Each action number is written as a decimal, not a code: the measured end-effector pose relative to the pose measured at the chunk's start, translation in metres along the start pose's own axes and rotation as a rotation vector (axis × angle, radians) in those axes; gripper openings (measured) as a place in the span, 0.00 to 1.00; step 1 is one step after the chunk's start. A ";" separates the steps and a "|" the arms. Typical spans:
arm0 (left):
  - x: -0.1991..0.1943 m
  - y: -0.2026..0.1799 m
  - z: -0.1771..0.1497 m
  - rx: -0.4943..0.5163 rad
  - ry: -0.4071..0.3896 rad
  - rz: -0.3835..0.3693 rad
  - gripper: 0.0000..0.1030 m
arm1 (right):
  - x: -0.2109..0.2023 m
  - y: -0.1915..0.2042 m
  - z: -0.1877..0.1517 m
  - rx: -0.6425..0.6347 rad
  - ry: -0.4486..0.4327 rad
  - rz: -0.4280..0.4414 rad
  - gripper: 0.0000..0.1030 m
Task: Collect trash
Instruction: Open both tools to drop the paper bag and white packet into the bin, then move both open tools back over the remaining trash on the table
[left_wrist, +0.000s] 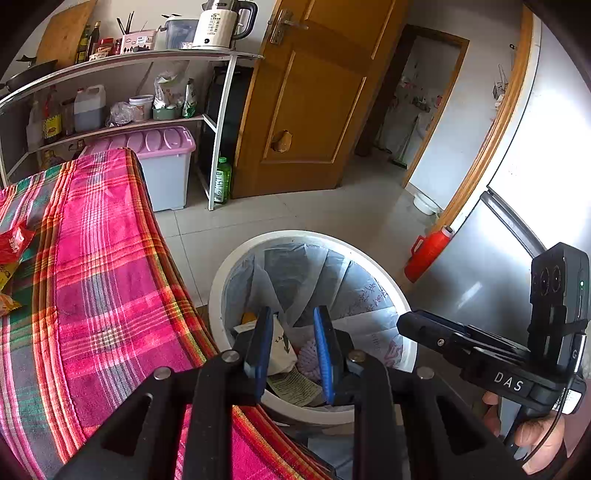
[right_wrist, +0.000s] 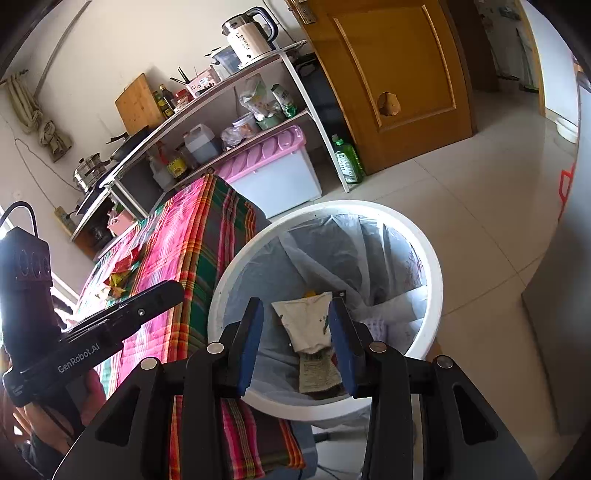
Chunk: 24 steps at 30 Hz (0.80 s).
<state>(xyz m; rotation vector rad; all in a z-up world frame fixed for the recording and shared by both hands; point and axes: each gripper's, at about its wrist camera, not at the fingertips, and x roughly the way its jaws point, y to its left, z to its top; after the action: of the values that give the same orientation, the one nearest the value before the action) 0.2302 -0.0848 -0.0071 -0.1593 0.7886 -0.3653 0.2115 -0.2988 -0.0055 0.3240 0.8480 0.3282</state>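
From the left wrist, my left claw (left_wrist: 291, 350) hangs over the round white plastic bin with a clear liner bag (left_wrist: 236, 266), its blue pads narrowly parted and nothing between them. Inside lie a cream paper packet (left_wrist: 284, 345) and a printed green wrapper (left_wrist: 295, 386). On the pink and green plaid tabletop (left_wrist: 110, 277), a crumpled red foil wrapper (left_wrist: 14, 242) and yellow scraps (left_wrist: 7, 301) remain at the far left.

From the right wrist, my right claw (right_wrist: 295, 343) stands moderately wide and empty above the same bin (right_wrist: 436, 266); the cream packet (right_wrist: 306, 325) lies below in the liner. The remaining red and yellow wrappers (right_wrist: 118, 275) sit mid-tabletop. I judge them light, crinkly and slippery; I would pinch a raised fold, not a flat face.
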 end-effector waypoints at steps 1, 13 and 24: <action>-0.002 0.000 0.000 0.000 -0.004 -0.001 0.23 | -0.001 0.001 0.000 -0.004 -0.002 0.002 0.37; -0.047 0.009 -0.010 -0.019 -0.070 0.030 0.23 | -0.022 0.039 -0.004 -0.102 -0.044 0.029 0.37; -0.099 0.032 -0.024 -0.054 -0.140 0.084 0.23 | -0.035 0.087 -0.014 -0.186 -0.056 0.094 0.37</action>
<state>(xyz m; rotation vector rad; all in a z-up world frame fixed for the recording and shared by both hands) 0.1574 -0.0183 0.0328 -0.1995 0.6650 -0.2509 0.1660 -0.2323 0.0443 0.1992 0.7426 0.4801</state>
